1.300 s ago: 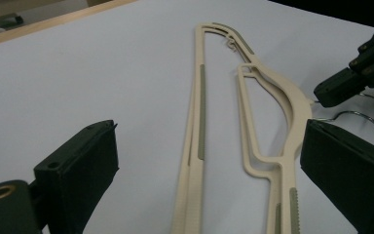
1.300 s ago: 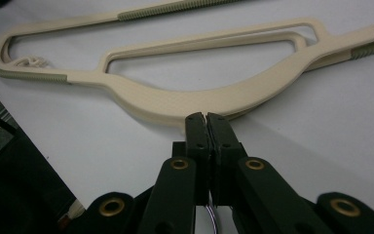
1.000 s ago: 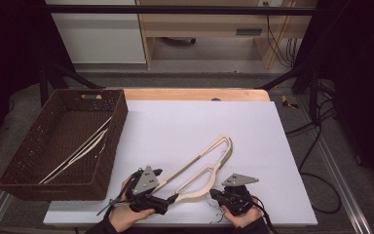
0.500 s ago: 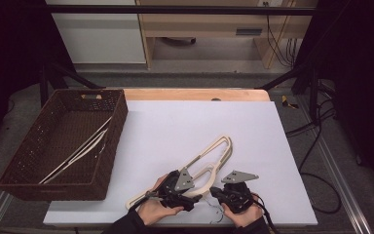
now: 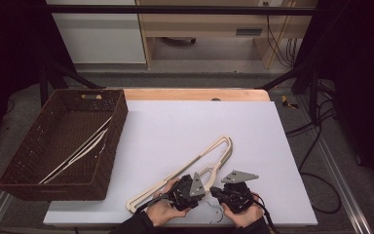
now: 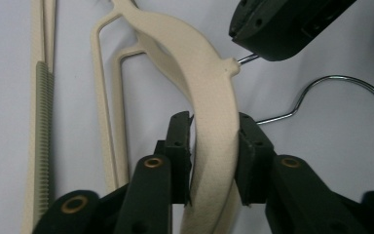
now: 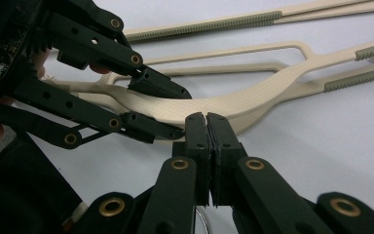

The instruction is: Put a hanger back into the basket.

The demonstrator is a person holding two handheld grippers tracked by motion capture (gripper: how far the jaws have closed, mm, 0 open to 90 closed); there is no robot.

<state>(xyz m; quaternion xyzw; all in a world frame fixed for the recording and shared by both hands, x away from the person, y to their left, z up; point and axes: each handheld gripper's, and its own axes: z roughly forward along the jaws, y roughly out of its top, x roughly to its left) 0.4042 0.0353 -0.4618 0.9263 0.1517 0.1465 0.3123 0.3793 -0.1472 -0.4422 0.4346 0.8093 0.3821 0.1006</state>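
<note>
Hands low at near edge of worktop (image 5: 175, 122), side by side, forearms entering from below. Left tongs (image 6: 214, 161) just been closing, beige hanger (image 6: 214, 97) arm between pads, pads touching both its sides: clamped on hanger. Right tongs (image 7: 207, 146) pressed together on hanger's thin wire neck, just right of left tongs, tips near-touching. Hanger's metal hook (image 6: 350, 92) lies right of left tongs. Second beige hanger (image 5: 141, 197) lies left of left tongs. Wicker basket (image 5: 24, 161) well left of both.
</note>
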